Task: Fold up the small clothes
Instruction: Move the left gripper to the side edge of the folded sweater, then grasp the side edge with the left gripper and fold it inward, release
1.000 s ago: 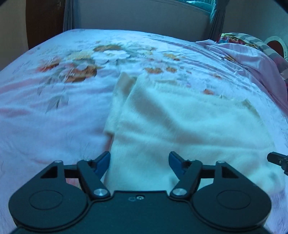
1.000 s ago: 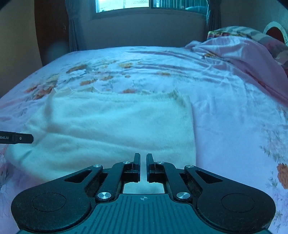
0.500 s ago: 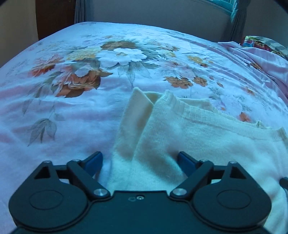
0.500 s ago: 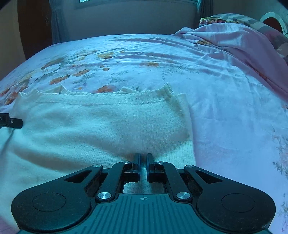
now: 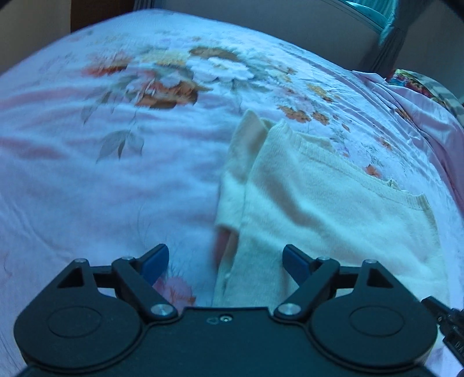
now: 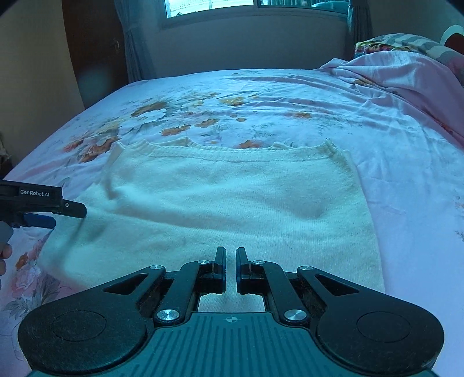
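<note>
A cream knitted sweater (image 5: 333, 208) (image 6: 232, 197) lies flat on the floral bedsheet (image 6: 261, 101), neckline toward the far side. A sleeve (image 5: 246, 150) is folded along its left edge. My left gripper (image 5: 224, 255) is open wide just above that left edge; the sweater's border lies below the gap, and neither blue pad touches cloth. The right wrist view shows it from the side (image 6: 66, 213) at the sweater's left. My right gripper (image 6: 230, 255) is shut over the sweater's near hem, with nothing seen between its fingers. Its tip (image 5: 443, 319) shows at the left wrist view's lower right.
A crumpled pink blanket (image 6: 406, 75) and patterned pillows (image 6: 406, 43) lie at the bed's far right. A wall with a window (image 6: 255, 4) and curtains stands behind the bed, with a dark door (image 6: 92, 52) at the left. A hand (image 6: 4, 252) shows at the left edge.
The left gripper's jaws spread wider and it shifted left, so the sweater's left edge now sits between the fingers. The right gripper dipped closer to the sweater, then drew back, still shut.
</note>
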`<state>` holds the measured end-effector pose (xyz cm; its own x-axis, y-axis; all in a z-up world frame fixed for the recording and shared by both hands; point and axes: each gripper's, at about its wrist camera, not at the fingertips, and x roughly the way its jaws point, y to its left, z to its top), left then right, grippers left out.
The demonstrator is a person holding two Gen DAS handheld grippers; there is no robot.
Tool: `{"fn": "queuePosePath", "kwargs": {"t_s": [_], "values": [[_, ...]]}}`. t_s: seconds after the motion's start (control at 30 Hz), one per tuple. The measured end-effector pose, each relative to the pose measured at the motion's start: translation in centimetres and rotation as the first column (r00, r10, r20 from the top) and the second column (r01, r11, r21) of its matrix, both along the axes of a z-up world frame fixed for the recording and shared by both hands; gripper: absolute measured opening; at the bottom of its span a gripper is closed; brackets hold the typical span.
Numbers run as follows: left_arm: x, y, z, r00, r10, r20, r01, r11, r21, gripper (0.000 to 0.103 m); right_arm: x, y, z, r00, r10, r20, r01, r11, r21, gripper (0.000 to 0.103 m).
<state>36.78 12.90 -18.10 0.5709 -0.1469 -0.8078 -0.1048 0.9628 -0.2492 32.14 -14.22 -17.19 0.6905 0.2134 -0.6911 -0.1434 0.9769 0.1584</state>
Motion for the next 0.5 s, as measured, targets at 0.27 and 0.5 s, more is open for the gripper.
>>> {"fn": "queuePosePath", "kwargs": {"t_s": [0.27, 0.5], "values": [[-0.3, 2.3, -1.4, 1.000, 0.002, 0.009, 0.000, 0.976, -0.217, 0.065, -0.4, 0.0, -0.4, 1.000, 0.000, -0.011, 0.000, 1.000, -0.001, 0.004], [1.1, 4.1, -4.0, 1.000, -0.030, -0.002, 0.025, 0.859, -0.512, 0.057, 0.5, 0.0, -0.9, 1.000, 0.005, -0.002, -0.005, 0.999, 0.038, 0.004]]}}
